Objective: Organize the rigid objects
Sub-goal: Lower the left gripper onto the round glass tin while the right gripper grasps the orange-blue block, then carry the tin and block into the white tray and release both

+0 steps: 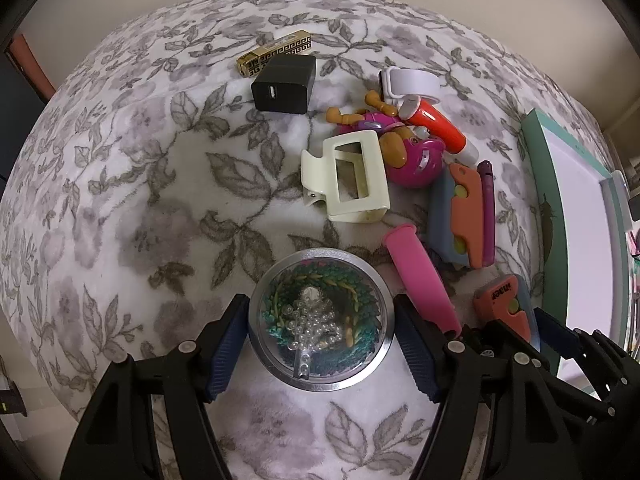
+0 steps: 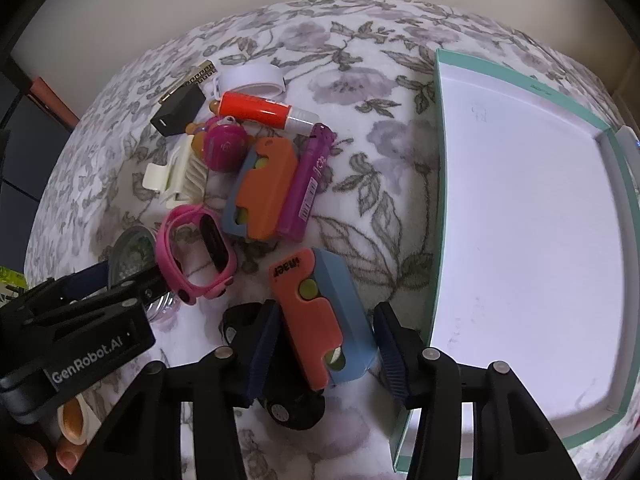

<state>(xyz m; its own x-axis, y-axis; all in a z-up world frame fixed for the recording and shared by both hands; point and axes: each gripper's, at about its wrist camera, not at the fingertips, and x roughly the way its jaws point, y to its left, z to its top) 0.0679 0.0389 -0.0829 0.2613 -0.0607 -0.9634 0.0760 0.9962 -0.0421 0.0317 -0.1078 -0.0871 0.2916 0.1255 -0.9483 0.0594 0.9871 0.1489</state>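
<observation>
While the white tray to the right of the right fingers holds nothing yet, the task seems to be only at its start, and all the things lie outside it on the flowered blanket. Fingers of the left gripper stand on both sides of a round tin with beads, close to its rim, but I cannot tell if they press it. Fingers of the right gripper are open around an orange and blue toy; its long axis runs away from the fingers, tilted a little to the left. Beyond it lie a pink band, a hair clip and a red tube.
</observation>
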